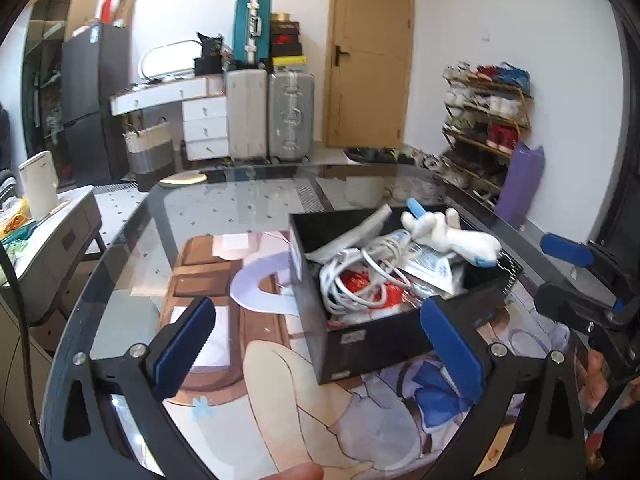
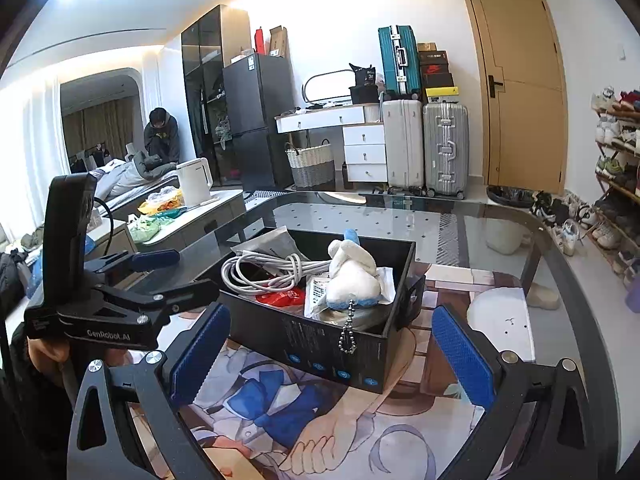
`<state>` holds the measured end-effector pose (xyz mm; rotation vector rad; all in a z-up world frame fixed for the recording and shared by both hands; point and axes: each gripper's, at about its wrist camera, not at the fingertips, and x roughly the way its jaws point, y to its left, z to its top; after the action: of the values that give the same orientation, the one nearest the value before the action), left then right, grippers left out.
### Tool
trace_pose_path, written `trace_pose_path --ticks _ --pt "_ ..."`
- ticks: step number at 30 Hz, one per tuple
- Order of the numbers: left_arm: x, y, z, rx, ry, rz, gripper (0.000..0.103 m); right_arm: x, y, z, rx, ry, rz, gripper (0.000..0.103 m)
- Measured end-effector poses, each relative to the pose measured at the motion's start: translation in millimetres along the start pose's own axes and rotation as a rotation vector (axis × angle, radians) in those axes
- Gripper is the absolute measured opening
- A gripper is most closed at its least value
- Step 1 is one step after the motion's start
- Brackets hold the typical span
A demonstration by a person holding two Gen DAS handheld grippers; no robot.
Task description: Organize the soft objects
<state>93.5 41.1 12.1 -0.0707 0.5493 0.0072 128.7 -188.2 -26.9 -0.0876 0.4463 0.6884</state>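
The left gripper (image 1: 316, 348) hovered over the glass counter (image 1: 248, 208) with its blue-padded fingers (image 1: 186, 344) spread wide and nothing between them. Directly under it lay an anime-print mat (image 1: 280, 392) covering the near part of the counter. Just ahead of it, slightly toward its right finger, sat an open black box (image 1: 360, 344), its near corner reaching between the fingertips without touching either pad.

The right gripper (image 2: 332, 354) was likewise wide open and empty, hanging just short of the same black box (image 2: 332, 348), whose near wall filled the gap ahead of its fingers. To its left, the left gripper (image 2: 156, 260) showed as a black frame with one blue finger pointing toward the box.

Inside the box, nearest the right gripper, a white plush toy (image 2: 354, 272) with blue trim lay on top of the contents, its ball chain (image 2: 347, 328) draped over the near wall and hanging down the outside. Left of the plush was a coiled white cable (image 2: 272, 270) over a red packet (image 2: 282, 296); a printed white packet (image 2: 320, 292) lay under the plush, and a grey pouch (image 2: 270, 242) leaned in the far left corner.

Beyond the counter, well ahead of both grippers, stood two silver suitcases (image 2: 426, 148), a white drawer unit (image 2: 364, 152) and a tan door (image 2: 520, 80), with a shoe rack (image 1: 486, 112) off to the right.
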Motion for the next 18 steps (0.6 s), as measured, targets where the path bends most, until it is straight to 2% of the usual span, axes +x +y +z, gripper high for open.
trace_pose_path --ticks 18 --pt "6 6 -4 -0.027 -0.001 0.023 0.103 0 -14 -3 0.054 -0.043 -0.045 0.102"
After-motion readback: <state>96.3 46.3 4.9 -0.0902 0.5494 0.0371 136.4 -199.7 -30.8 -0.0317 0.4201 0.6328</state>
